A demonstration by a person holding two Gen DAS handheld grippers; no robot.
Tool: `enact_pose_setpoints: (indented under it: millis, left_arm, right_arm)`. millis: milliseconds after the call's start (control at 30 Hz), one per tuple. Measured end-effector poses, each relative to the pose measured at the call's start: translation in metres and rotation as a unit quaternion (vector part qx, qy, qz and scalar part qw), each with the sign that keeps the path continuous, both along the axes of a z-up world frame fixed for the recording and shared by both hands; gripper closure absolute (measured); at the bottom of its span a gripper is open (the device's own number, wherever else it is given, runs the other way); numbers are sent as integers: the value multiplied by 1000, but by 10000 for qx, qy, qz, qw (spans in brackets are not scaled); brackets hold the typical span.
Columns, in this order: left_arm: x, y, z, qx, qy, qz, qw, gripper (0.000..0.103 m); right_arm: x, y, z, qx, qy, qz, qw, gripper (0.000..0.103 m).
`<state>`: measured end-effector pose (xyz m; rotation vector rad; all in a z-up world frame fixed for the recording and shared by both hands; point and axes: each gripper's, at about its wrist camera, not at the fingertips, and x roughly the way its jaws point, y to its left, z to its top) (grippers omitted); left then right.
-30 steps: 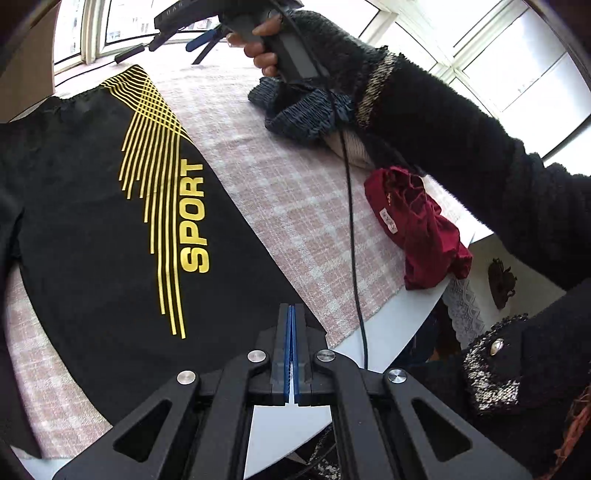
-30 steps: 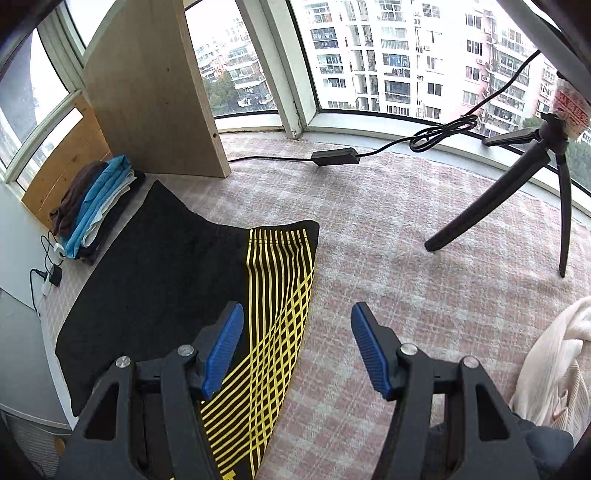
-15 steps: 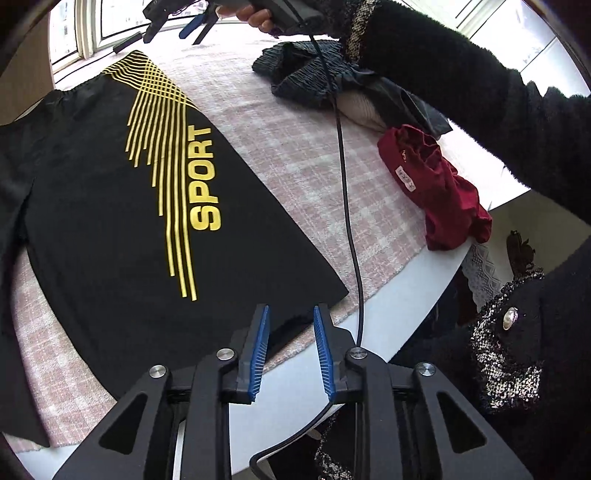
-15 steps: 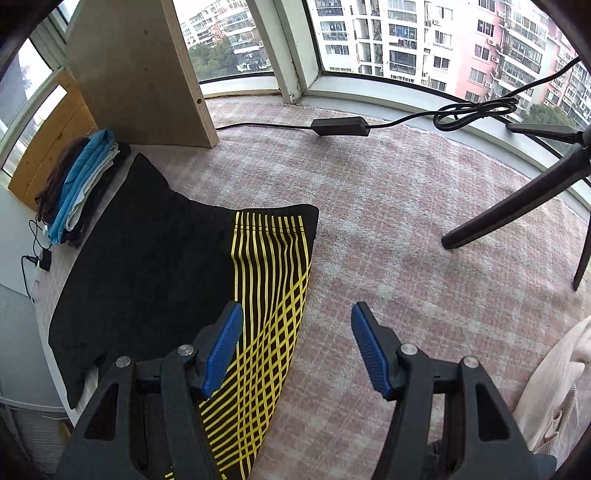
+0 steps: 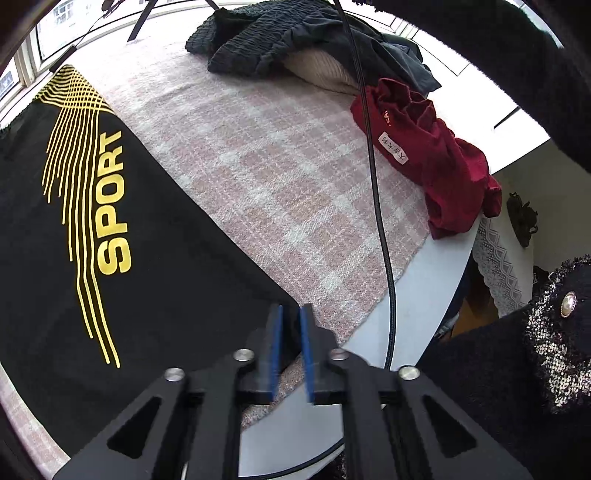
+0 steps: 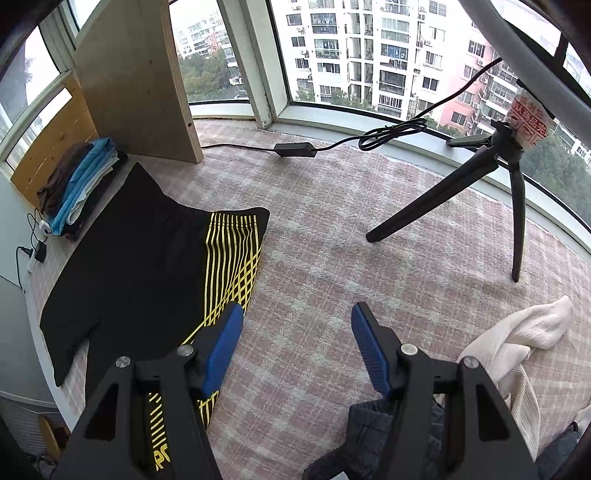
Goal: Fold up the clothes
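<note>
A black shirt (image 5: 147, 258) with yellow stripes and the word SPORT lies flat on the pink checked cloth (image 5: 295, 166). My left gripper (image 5: 290, 308) points down at the shirt's near hem corner by the table edge. Its jaws are closing, and the black corner sits between the blue pads with only a thin gap showing. In the right wrist view the same shirt (image 6: 147, 251) spreads to the left. My right gripper (image 6: 297, 314) hangs open above the cloth beside the striped shoulder edge, holding nothing.
A red garment (image 5: 432, 155) and a dark crumpled pile (image 5: 266, 33) lie at the right. A cream sweater (image 6: 517, 343), a tripod (image 6: 498, 177), a folded stack (image 6: 81, 177) and a wooden board (image 6: 136, 74) ring the cloth. A black cable (image 5: 380, 221) hangs over the table edge (image 5: 417, 295).
My left gripper opened, dropped toward the shirt's near hem corner and is narrowing around it. The right gripper drifted a little and stayed open.
</note>
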<state>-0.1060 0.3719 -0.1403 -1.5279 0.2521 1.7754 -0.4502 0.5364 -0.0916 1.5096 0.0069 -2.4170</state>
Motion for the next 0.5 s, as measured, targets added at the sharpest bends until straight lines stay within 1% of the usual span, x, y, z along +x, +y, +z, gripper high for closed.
enact_pose_setpoints:
  millis: [100, 200, 267, 400, 500]
  left_arm:
    - [-12, -15, 7, 155, -115, 365, 9991, 102]
    - [-19, -36, 27, 411, -18, 685, 9968, 102]
    - [-20, -52, 39, 496, 73, 910, 9946, 102]
    - [-22, -70, 42, 428, 64, 1078, 9932, 102]
    - [-20, -78, 45, 566, 2, 1194, 9912, 102]
  right_arm:
    - [-18, -18, -11, -19, 56, 107, 9999, 43]
    - [-39, -36, -29, -109, -66, 132, 9998, 43]
    - [-53, -47, -43, -218, -188, 134, 9995, 43]
    - [-72, -70, -70, -323, -512, 80, 9981, 43]
    - [-75, -79, -81, -533, -660, 152, 9963, 43]
